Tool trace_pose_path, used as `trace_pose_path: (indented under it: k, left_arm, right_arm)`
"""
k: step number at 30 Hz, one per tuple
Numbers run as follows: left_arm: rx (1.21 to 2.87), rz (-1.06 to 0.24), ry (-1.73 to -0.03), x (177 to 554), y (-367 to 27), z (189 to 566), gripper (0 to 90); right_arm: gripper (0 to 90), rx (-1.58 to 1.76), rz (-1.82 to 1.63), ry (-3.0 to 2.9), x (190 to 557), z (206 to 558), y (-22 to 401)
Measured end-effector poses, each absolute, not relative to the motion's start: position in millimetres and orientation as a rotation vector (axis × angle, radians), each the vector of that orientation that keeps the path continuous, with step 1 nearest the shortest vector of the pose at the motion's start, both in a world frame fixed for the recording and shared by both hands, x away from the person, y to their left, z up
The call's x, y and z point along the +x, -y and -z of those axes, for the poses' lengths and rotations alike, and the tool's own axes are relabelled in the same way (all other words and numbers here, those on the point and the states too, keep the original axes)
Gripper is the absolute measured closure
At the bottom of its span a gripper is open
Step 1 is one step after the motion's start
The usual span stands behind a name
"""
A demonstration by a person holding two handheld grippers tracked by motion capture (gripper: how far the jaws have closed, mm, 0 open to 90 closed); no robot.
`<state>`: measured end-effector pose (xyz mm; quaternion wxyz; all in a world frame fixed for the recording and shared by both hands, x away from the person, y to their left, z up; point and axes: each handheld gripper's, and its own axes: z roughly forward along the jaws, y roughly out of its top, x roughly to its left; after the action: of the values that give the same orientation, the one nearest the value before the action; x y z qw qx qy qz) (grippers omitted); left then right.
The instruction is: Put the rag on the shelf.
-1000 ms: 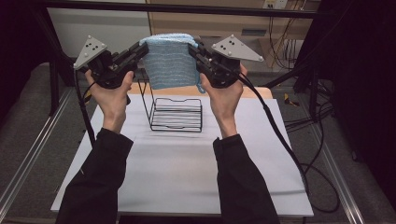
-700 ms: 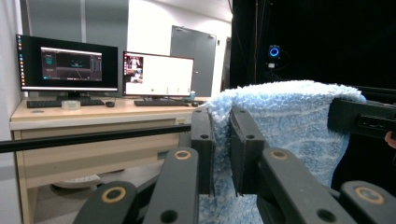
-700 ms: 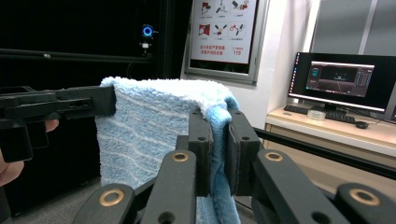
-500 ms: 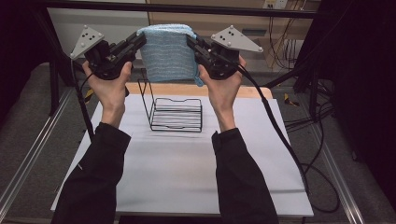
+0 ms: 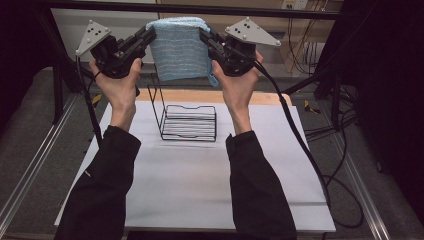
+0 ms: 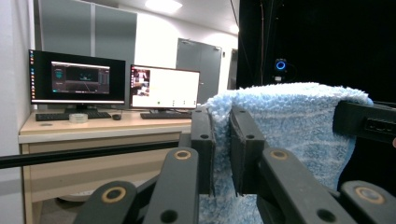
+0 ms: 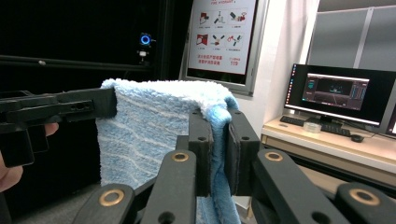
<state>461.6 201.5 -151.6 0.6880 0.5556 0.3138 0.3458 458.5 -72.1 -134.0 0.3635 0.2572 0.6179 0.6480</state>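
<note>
A light blue towel [image 5: 180, 47] hangs folded in the air, high above the table, stretched between my two grippers. My left gripper [image 5: 147, 35] is shut on the towel's top left corner, and its jaws pinch the fluffy edge [image 6: 222, 140] in the left gripper view. My right gripper [image 5: 204, 34] is shut on the top right corner, with cloth [image 7: 219, 140] squeezed between its jaws in the right gripper view. A black wire rack [image 5: 189, 121] stands on the white table sheet [image 5: 190, 185] below the towel, apart from it.
A wooden strip [image 5: 200, 96] runs behind the white sheet. Black cables [image 5: 300, 140] trail from the right gripper across the table's right side. A metal frame rail [image 5: 30, 170] borders the left. Desks with monitors [image 6: 77, 79] stand beyond the table.
Both hands have lifted the towel a little higher and held it spread between them; the grips on its corners stay the same.
</note>
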Motion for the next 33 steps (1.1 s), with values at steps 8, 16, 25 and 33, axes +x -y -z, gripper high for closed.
trace_pose_path:
  k: [8, 16, 25, 33]
  left_arm:
    - [1.238, -0.774, -0.718, 469.5, -204.8, 150.2, 81.0]
    - [1.25, -0.785, -0.747, 482.5, -204.9, 156.4, 81.0]
    - [1.291, -0.789, -0.775, 497.5, -202.6, 166.9, 81.0]
    - [1.315, -0.765, -0.789, 504.9, -203.6, 184.4, 81.0]
  right_arm:
    - [82.8, 0.654, -1.668, -1.593, 467.8, 130.7, 67.2]
    - [82.8, 0.669, -1.657, -1.611, 479.7, 137.2, 63.9]
    - [82.8, 0.703, -1.627, -1.634, 490.5, 148.2, 61.6]
    - [82.8, 0.73, -1.598, -1.671, 496.5, 162.9, 61.8]
